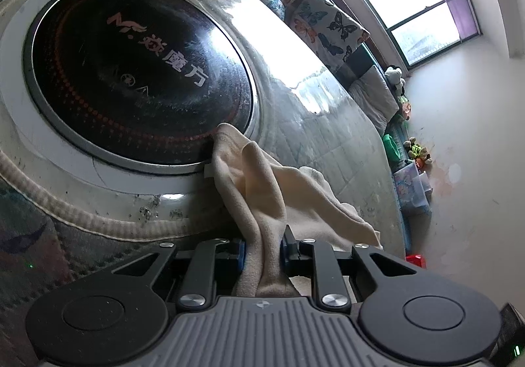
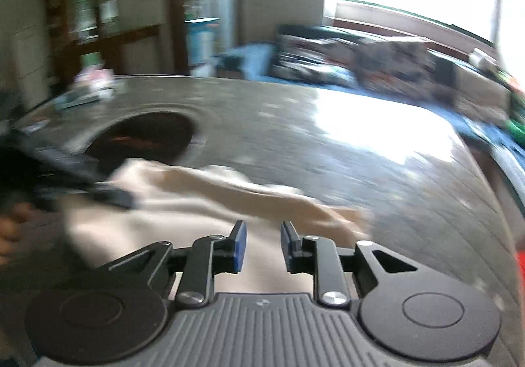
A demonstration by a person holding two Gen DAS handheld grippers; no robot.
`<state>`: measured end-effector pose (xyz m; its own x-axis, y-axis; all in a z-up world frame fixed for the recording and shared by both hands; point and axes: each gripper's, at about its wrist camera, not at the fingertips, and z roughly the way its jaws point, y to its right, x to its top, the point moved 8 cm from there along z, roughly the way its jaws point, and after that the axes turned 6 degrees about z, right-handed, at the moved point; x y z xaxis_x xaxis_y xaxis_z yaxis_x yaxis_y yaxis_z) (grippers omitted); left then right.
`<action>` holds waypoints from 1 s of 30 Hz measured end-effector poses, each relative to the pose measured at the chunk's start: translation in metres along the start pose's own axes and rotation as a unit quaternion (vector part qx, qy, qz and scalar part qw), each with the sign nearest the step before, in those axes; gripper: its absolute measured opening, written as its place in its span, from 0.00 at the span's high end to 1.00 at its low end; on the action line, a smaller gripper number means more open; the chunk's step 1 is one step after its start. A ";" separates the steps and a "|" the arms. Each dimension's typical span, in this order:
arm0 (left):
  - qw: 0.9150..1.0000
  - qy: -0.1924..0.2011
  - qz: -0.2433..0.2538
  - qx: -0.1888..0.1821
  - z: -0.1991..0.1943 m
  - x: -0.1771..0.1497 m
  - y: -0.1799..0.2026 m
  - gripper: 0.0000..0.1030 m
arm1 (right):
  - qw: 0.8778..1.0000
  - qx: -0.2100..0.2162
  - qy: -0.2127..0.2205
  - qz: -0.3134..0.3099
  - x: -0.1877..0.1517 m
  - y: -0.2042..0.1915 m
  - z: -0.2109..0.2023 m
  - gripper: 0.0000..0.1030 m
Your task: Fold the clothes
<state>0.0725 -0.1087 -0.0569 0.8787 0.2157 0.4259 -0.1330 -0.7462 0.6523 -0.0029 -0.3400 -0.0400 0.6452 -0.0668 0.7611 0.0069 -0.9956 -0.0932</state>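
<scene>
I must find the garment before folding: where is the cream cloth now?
In the left wrist view the cream cloth lies on the round table, beside the black cooktop, with one end pinched in the left claw.

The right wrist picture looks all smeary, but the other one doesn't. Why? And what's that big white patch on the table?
Right wrist view: the room, table and cream cloth are streaked by motion blur; only the camera's own tongs look sharp. Left wrist view: crisp, the cloth folds are clear, though the fisheye bends the table edge. In both, the white patch is window glare.
</scene>
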 end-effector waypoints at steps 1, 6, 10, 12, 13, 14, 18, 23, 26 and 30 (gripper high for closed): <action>1.000 0.000 0.004 0.002 0.000 0.000 0.001 0.79 | 1.000 -0.014 -0.002 0.015 0.000 0.014 0.005 0.69; 1.000 -0.001 0.014 0.006 0.002 0.001 0.003 0.79 | 0.995 -0.038 -0.015 0.090 -0.016 0.059 0.025 0.63; 1.000 -0.003 0.020 0.010 0.002 0.001 0.003 0.79 | 0.991 -0.025 -0.013 0.133 -0.023 0.075 0.030 0.59; 0.999 -0.003 0.031 0.015 0.002 0.001 0.005 0.79 | 0.989 -0.015 -0.010 0.145 -0.023 0.075 0.035 0.60; 0.999 -0.003 0.037 0.018 0.002 0.001 0.006 0.79 | 0.989 -0.011 -0.009 0.146 -0.024 0.075 0.035 0.67; 0.999 -0.002 0.046 0.023 0.002 0.001 0.008 0.79 | 0.989 -0.005 -0.009 0.146 -0.024 0.074 0.035 0.71; 0.995 0.002 0.087 0.040 0.002 0.002 0.020 0.81 | 0.989 0.011 -0.002 0.147 -0.020 0.069 0.027 0.89; 0.990 0.009 0.139 0.038 0.002 0.009 0.044 0.83 | 0.989 0.008 0.027 0.147 -0.010 0.070 0.006 0.90; 0.985 0.008 0.170 0.033 0.014 0.011 0.067 0.84 | 0.990 -0.005 0.045 0.136 -0.001 0.077 -0.012 0.90; 0.979 -0.005 0.203 0.024 0.038 0.008 0.097 0.84 | 0.989 -0.035 0.060 0.133 0.008 0.098 -0.029 0.90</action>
<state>0.0844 -0.2030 -0.0141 0.7617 -0.1103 0.6384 -0.4512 -0.7975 0.4005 -0.0189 -0.4396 -0.0242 0.5208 -0.3308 0.7869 -0.2069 -0.9433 -0.2596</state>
